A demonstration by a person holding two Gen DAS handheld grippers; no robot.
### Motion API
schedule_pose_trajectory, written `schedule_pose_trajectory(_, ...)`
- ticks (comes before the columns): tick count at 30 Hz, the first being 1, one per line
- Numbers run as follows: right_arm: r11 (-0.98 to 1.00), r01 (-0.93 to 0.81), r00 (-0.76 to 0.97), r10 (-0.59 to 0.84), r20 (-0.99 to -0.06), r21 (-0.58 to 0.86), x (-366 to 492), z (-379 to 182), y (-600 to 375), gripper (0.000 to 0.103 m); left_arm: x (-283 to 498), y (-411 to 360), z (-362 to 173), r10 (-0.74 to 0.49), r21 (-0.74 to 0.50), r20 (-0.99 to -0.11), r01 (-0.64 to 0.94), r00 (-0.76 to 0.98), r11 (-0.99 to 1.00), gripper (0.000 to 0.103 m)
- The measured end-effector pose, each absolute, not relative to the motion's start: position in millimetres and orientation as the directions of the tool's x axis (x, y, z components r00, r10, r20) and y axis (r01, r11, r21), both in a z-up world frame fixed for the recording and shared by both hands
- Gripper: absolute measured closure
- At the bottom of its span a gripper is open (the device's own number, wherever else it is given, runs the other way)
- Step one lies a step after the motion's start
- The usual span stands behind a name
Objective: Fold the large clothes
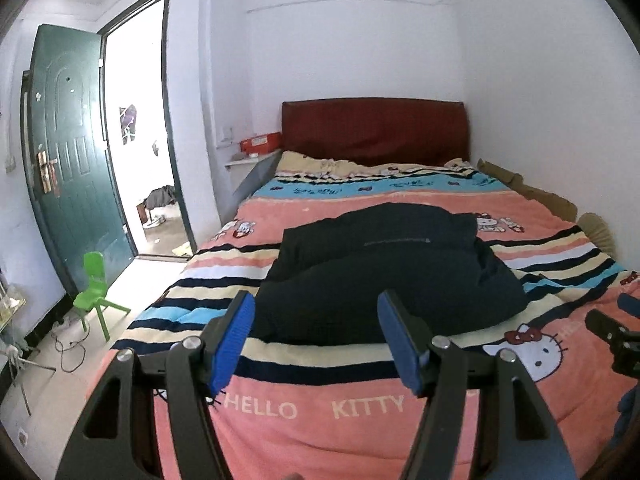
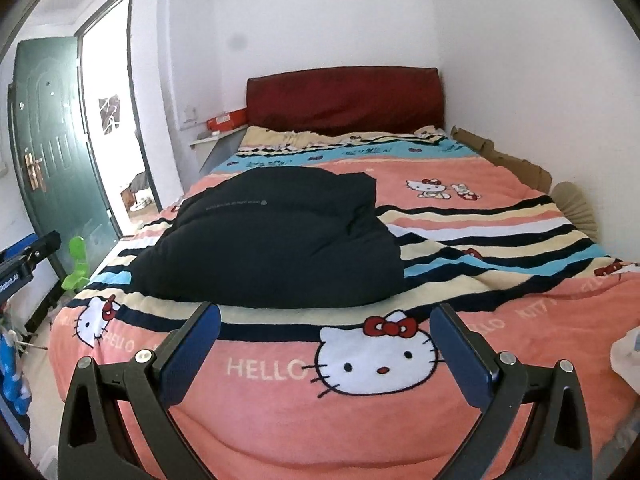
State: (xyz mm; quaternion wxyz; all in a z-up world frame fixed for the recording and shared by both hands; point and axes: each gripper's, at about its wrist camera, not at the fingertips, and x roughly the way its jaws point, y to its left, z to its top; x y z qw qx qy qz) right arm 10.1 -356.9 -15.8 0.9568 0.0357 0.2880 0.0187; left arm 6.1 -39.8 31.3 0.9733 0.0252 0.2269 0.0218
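A black padded garment lies folded into a bulky bundle in the middle of a bed covered by a pink striped Hello Kitty blanket. My left gripper hovers over the blanket just short of the bundle's near edge, open, with nothing between its blue pads. My right gripper is held wide open above the blanket's near end, also with nothing in it and apart from the garment. Each gripper shows at the other view's edge: the right one, the left one.
A dark red headboard stands against the far wall, and a red box sits on a shelf left of it. Cardboard lines the bed's right side. A green door stands open at left, with a small green chair and cables on the floor.
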Motion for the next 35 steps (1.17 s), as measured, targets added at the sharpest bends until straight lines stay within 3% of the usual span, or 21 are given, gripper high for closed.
schedule_pose_trajectory(15, 0.999, -0.001, 0.834, 0.022, -0.551, 0.039, 7.0, -18.6, -349.9, 0.001, 3.2, -33.1, 26.4, 0.024, 0.028, -0.44, -0.013, 0.898, 1.0, 0.04)
schedule_pose_trajectory(35, 0.999, 0.051, 0.802, -0.047, -0.595, -0.009, 24.6, -43.3, -355.7, 0.001, 33.9, -29.3, -14.0, 0.03, 0.042, -0.517, -0.009, 0.856, 0.999, 0.04)
